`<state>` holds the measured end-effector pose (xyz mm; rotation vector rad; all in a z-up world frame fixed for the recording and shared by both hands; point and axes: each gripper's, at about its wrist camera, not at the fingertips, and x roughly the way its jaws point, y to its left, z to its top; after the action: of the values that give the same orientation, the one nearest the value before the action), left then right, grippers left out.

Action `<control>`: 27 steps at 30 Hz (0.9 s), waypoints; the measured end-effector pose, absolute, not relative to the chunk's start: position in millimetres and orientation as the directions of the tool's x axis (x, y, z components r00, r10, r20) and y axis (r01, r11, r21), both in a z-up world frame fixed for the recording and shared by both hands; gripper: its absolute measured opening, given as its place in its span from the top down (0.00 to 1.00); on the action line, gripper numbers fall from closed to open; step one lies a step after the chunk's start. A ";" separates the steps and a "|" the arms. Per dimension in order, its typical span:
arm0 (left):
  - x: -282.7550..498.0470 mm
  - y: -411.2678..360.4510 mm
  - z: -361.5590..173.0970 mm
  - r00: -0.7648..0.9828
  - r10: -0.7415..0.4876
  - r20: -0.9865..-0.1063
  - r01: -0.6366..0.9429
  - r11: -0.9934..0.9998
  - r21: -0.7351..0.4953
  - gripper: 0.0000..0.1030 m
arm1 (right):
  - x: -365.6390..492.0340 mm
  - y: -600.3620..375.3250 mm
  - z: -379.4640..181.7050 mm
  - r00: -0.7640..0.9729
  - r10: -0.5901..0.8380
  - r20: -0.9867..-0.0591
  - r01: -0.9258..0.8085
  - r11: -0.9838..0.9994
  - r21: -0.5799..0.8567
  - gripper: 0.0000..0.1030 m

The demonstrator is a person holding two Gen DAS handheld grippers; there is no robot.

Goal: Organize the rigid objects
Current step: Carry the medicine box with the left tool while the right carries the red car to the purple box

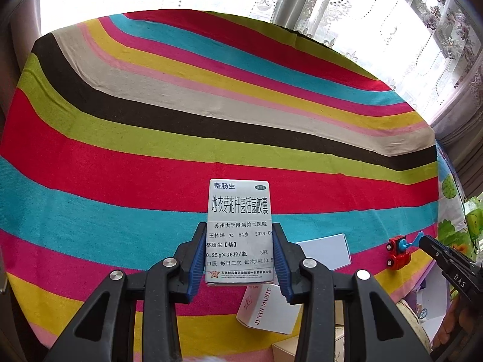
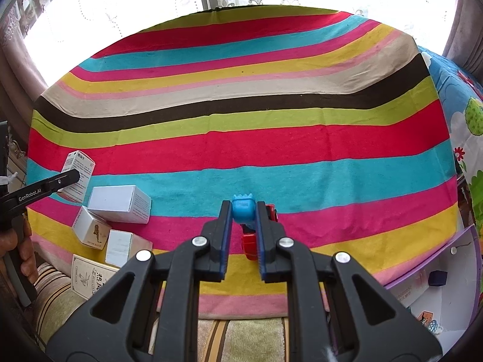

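My left gripper [image 1: 240,232] is shut on a white medicine box [image 1: 240,211] with Chinese print, held above the striped cloth [image 1: 151,157]. The box also shows in the right wrist view [image 2: 79,167], at the tip of the left gripper [image 2: 72,178]. My right gripper [image 2: 244,211] is shut on the blue scoop [image 2: 242,208] of a red toy digger [image 2: 250,246] that sits on the cloth. In the left wrist view the toy [image 1: 398,252] is at the right with the right gripper [image 1: 422,239] at its blue scoop.
Several white boxes [image 2: 120,203] lie in a cluster at the cloth's front left, with a booklet [image 2: 87,276] below them. Two boxes [image 1: 268,309] show under my left gripper. An open purple-edged box [image 2: 437,274] is at the front right. Windows with lace curtains stand behind.
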<state>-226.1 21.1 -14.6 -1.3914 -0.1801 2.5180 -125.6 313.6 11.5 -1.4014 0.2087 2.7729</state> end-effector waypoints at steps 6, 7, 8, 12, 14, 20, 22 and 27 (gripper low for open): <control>-213.5 32.8 -0.1 -0.519 0.314 -0.795 -0.200 -0.949 -0.244 0.60 | -115.9 322.5 21.0 -0.609 -0.040 -0.792 -0.095 -0.988 0.123 0.82; -211.7 35.6 2.4 -0.521 0.319 -0.792 -0.208 -0.947 -0.245 0.60 | -114.0 323.5 22.4 -0.612 -0.040 -0.790 -0.097 -0.987 0.125 0.82; -209.6 38.0 5.0 -0.521 0.325 -0.789 -0.215 -0.945 -0.248 0.60 | -112.0 324.1 24.0 -0.614 -0.040 -0.788 -0.098 -0.987 0.126 0.82; -200.8 48.6 13.6 -0.523 0.344 -0.780 -0.241 -0.937 -0.252 0.60 | -103.3 329.1 30.2 -0.623 -0.044 -0.781 -0.101 -0.985 0.137 0.82; -196.9 54.3 16.7 -0.523 0.352 -0.777 -0.254 -0.934 -0.252 0.60 | -97.8 332.7 33.0 -0.628 -0.043 -0.777 -0.106 -0.984 0.140 0.82; -179.1 78.0 28.5 -0.511 0.388 -0.767 -0.312 -0.915 -0.256 0.60 | -80.8 345.8 40.5 -0.639 -0.039 -0.768 -0.121 -0.981 0.150 0.82; -174.7 88.2 31.5 -0.503 0.404 -0.764 -0.336 -0.906 -0.257 0.60 | -74.6 351.5 43.1 -0.643 -0.034 -0.765 -0.129 -0.980 0.152 0.82; -161.9 117.9 41.5 -0.479 0.442 -0.758 -0.402 -0.879 -0.257 0.60 | -56.5 365.4 50.4 -0.657 -0.021 -0.754 -0.150 -0.976 0.159 0.82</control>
<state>-161.9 117.9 41.5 -1.2210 -0.0599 2.3463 -56.5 365.4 50.4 -1.2679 0.3197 2.7780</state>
